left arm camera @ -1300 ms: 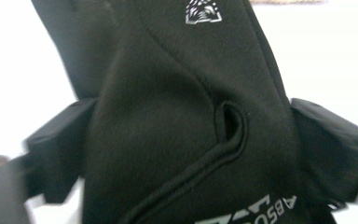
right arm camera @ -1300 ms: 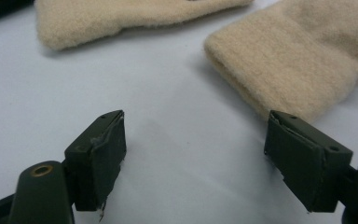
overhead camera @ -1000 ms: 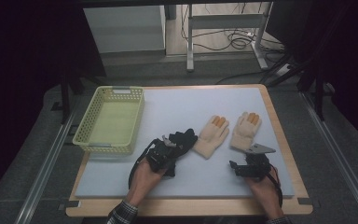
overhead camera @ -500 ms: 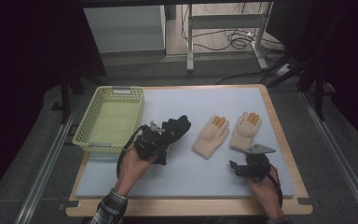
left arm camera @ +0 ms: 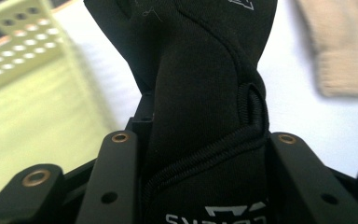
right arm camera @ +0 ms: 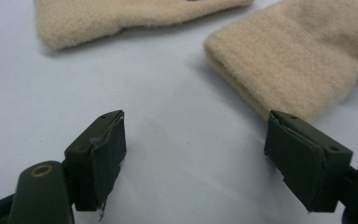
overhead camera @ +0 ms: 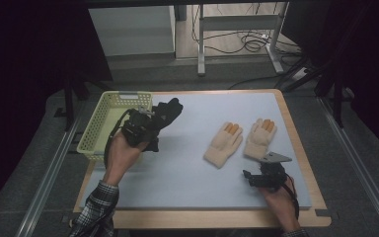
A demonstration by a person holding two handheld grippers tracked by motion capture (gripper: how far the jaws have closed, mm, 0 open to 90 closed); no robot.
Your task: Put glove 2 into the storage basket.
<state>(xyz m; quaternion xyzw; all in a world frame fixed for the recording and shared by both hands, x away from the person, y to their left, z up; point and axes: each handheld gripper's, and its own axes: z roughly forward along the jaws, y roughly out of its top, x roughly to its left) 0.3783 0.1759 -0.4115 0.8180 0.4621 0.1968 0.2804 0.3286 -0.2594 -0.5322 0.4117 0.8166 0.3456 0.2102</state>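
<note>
The left gripper (overhead camera: 150, 121), jaws pinching the black glove (overhead camera: 167, 111), has lifted it toward the basket (overhead camera: 94, 129) at ten o'clock, likely for dropping in, while the right gripper (overhead camera: 250, 177) waits spread.

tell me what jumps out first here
The black glove clamped in the left claw, held up beside the yellow basket at the table's left. Then the two beige gloves lying side by side at the right, just beyond the open right claw.
</note>
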